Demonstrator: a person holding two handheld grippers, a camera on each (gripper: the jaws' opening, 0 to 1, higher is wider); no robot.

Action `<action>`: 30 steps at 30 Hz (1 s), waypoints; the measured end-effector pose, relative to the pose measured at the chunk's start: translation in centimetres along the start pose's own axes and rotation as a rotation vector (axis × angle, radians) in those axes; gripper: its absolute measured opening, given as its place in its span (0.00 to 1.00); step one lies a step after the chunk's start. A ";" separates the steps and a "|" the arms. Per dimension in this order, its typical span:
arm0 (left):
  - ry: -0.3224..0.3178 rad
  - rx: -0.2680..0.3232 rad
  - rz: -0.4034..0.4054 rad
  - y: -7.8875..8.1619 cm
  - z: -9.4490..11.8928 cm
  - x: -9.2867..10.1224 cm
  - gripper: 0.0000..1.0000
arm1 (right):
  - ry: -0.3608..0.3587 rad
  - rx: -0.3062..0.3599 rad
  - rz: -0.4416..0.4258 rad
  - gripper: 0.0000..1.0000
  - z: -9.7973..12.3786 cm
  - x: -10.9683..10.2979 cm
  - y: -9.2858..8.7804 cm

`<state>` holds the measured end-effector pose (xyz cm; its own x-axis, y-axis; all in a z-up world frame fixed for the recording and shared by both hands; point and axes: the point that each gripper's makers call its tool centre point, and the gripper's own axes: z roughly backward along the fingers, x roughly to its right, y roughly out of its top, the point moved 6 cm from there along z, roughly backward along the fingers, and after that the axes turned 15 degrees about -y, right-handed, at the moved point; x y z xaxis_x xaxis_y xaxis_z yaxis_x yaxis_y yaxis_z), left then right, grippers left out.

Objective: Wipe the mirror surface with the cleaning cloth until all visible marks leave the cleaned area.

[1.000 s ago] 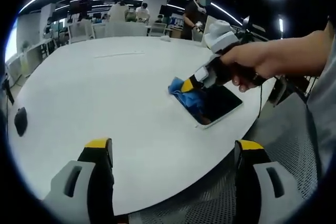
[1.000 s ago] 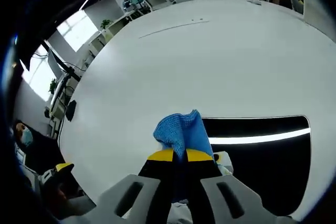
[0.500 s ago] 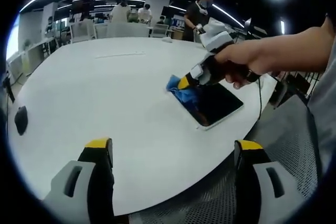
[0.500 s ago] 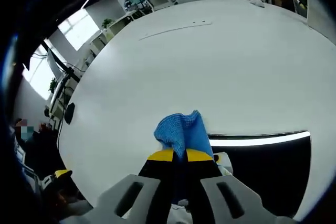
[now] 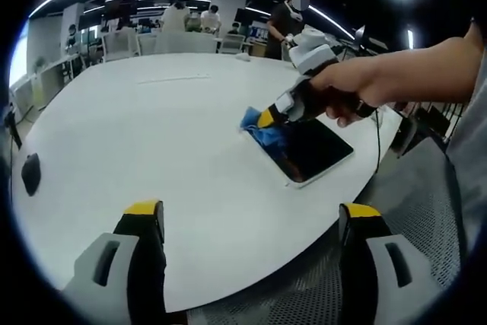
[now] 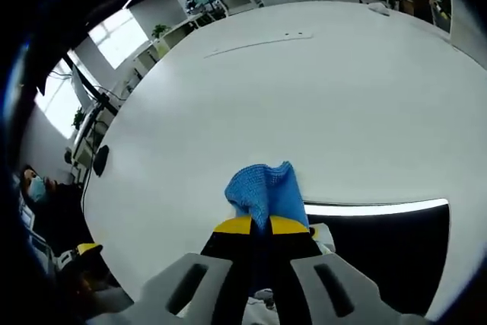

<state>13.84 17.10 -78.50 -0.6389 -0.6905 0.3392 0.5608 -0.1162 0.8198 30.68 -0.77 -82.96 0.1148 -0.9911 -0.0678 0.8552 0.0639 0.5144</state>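
On the white round table (image 5: 152, 150), right gripper (image 6: 261, 226) jaws pinched the soft, limp blue cleaning cloth (image 6: 265, 192) at the dark rectangular mirror (image 5: 308, 148)'s edge. Left gripper (image 5: 251, 222) jaws stood spread, empty. Mirror likely rigid, fragile; light pressure advised.

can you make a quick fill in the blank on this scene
1. The right gripper is shut on a ____ cloth.
2. The mirror lies flat on the ____ table.
3. The left gripper has its jaws ____, holding nothing.
4. The cloth touches the mirror's ____ end in the left gripper view.

Missing words: blue; white; open; far
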 end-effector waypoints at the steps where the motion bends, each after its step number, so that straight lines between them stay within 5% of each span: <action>1: 0.001 0.000 0.001 0.0 0.0 0.0 0.96 | 0.001 0.000 0.000 0.01 -0.2 0.0 0.0; 30: 0.014 0.003 0.006 -0.2 0.1 -0.3 0.97 | -0.017 0.007 -0.010 0.01 1.2 2.7 -0.3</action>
<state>13.90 17.39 -78.72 -0.6282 -0.7009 0.3377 0.5632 -0.1102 0.8189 30.11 -3.58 -82.31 0.0973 -0.9935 -0.0589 0.8525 0.0527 0.5201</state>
